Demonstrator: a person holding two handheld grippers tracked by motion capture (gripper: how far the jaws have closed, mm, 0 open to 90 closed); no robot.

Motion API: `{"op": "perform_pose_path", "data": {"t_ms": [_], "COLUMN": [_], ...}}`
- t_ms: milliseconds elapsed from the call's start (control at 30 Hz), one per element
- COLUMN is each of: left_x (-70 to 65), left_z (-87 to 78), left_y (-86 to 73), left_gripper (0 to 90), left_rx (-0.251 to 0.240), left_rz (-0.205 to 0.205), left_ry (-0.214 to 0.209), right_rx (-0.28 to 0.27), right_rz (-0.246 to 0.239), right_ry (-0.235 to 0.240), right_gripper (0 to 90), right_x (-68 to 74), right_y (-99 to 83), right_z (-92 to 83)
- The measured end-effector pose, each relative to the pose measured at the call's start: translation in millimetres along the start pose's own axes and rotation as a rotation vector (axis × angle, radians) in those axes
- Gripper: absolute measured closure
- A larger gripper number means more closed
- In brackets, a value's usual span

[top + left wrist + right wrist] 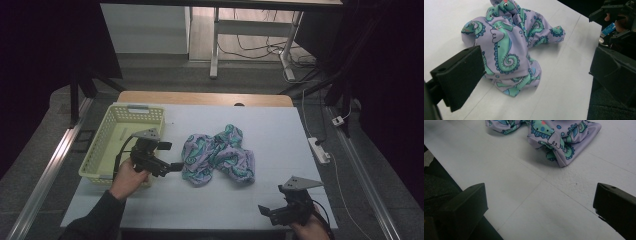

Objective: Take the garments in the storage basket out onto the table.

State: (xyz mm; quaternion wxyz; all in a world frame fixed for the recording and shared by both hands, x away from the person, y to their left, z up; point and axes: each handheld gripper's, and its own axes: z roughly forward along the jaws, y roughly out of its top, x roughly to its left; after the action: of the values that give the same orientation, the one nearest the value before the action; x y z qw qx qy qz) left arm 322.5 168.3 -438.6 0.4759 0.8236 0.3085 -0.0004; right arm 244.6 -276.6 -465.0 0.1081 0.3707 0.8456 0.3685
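— Where is the cloth (218, 155)?
— Mid counter (280, 130), right of the basket (122, 142), free room around it.
— And my tongs?
— Left tongs (172, 156) spread wide just beside the cloth, holding nothing; right tongs (265, 212) released, well apart.

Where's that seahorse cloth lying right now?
In the high view the cloth lies crumpled mid-table, right of the yellow basket. The left tool sits open at its left edge; the right tool waits near the table's front.

We see black grippers: our left gripper (172, 156) and right gripper (265, 211), grey three-cornered plates, dark sleeve (97, 217)
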Motion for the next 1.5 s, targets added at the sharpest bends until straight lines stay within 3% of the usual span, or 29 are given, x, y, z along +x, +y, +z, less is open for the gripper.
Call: {"op": "perform_pose_path", "data": {"t_ms": [833,1500], "left_x": [-3.1,-6.6], "left_z": [-34.8,-76.3], "left_y": [-33.5,-84.8], "left_gripper": [0.0,0.0], "left_rx": [-0.042,-0.085], "left_rz": [-0.071,-0.141], "left_ry": [0.027,0.083], "right_rx": [0.002,0.008], "right_rz": [-0.001,-0.003], "right_ry": [0.001,-0.003], "right_gripper": [0.0,0.0], "right_x": [0.7,1.4], "right_y": [0.2,0.4], "right_z": [0.3,0.9]}}
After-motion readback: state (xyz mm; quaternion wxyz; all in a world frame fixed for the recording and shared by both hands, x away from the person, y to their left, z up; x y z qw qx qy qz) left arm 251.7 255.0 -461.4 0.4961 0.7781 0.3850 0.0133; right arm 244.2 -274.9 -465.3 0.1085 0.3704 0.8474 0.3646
